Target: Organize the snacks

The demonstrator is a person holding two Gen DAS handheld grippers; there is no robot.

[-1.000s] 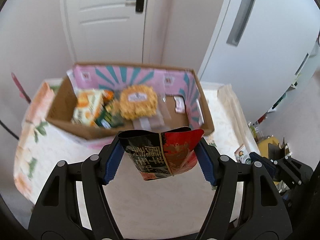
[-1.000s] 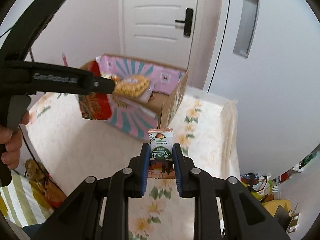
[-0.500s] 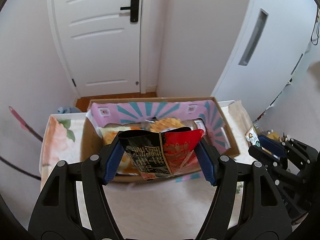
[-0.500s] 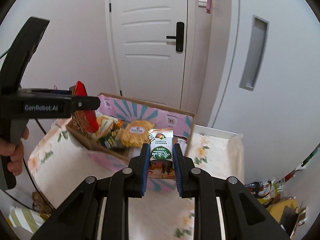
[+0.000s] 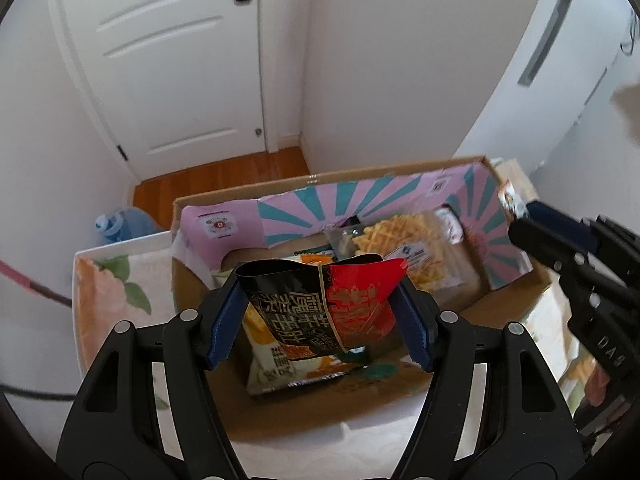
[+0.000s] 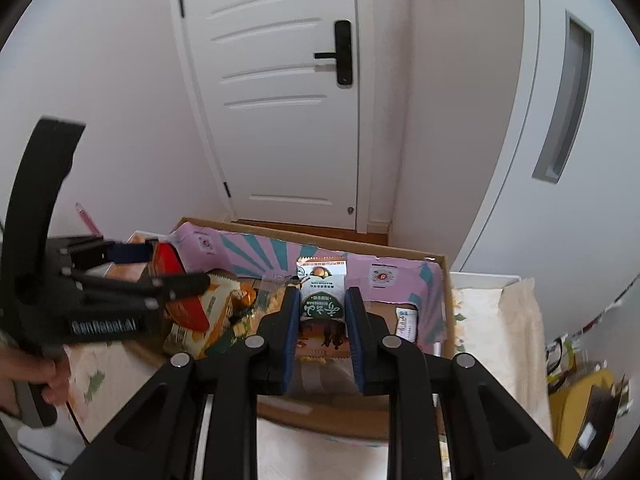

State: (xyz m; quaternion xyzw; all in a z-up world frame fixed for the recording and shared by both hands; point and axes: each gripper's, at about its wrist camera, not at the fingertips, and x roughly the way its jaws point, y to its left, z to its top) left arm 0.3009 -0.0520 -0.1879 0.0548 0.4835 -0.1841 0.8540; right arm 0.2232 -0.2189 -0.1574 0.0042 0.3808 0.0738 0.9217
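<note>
Box (image 5: pixel 400 184) now nearer (pkts btw fingers)

White panelled door (image 6: pixel 280 100) at back, closed, black lever handle (image 6: pixel 342 54). Wood floor strip (image 5: pixel 224 180) at its foot. Blue water jug (image 5: pixel 120 226) on floor beside table corner. Floral cloth (image 6: pixel 496 320) covers table. Grey recessed panel (image 6: pixel 564 100) in white wall, right. Yellow item (image 6: pixel 580 404) low right, blurred.

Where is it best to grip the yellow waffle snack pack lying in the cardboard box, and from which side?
Probably from above, pinching the waffle snack pack across its narrow width: it lies flat in the cardboard box, whose walls block a sideways approach.
</note>
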